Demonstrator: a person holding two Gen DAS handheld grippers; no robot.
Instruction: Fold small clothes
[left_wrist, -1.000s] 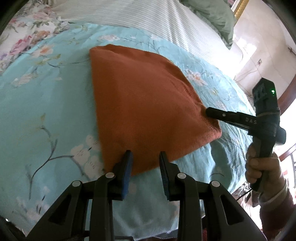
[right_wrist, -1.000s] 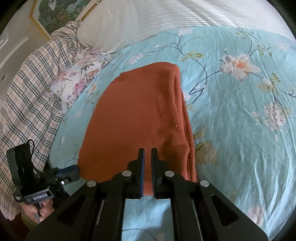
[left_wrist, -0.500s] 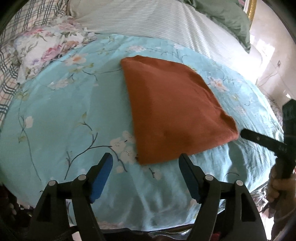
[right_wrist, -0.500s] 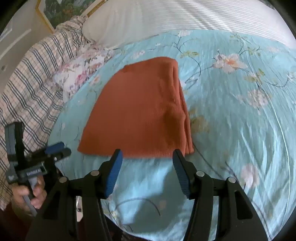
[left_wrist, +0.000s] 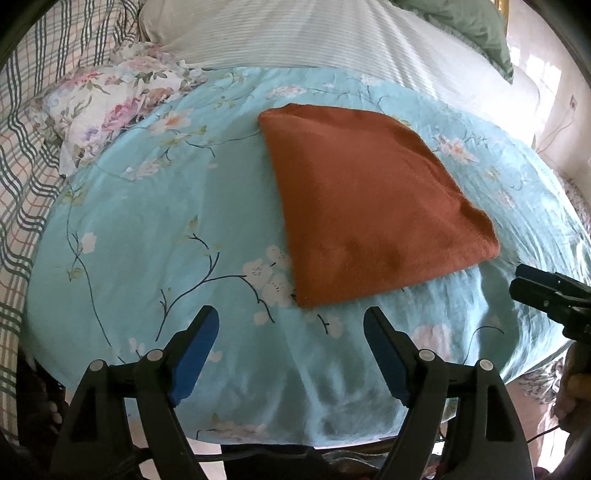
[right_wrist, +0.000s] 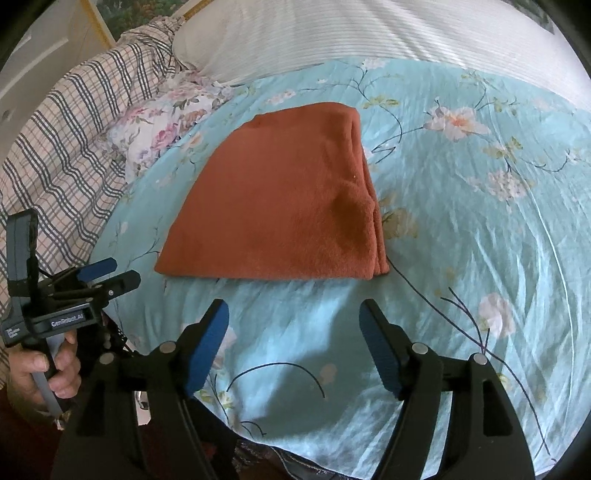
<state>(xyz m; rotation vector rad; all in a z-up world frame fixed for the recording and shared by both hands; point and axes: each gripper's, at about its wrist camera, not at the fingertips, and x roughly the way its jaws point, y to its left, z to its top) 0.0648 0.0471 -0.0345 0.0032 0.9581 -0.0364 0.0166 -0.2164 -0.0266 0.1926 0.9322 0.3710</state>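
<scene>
A rust-orange garment (left_wrist: 369, 199) lies folded flat on the light blue floral bedspread (left_wrist: 155, 229); it also shows in the right wrist view (right_wrist: 280, 206). My left gripper (left_wrist: 291, 325) is open and empty, held back from the garment's near corner, above the bed's front edge. My right gripper (right_wrist: 295, 321) is open and empty, a little short of the garment's near edge. The right gripper shows at the right edge of the left wrist view (left_wrist: 546, 291). The left gripper shows at the left of the right wrist view (right_wrist: 107, 273).
A floral pillow (left_wrist: 110, 107) and a plaid blanket (left_wrist: 26, 122) lie at the left. A white striped cover (left_wrist: 332, 40) and a green pillow (left_wrist: 465, 26) lie at the back. The bed's front edge (left_wrist: 332, 435) drops off just below my grippers.
Both grippers have let go of the garment's near edge, opened wide and pulled back toward the bed's front edge. The garment now lies flat and free.
</scene>
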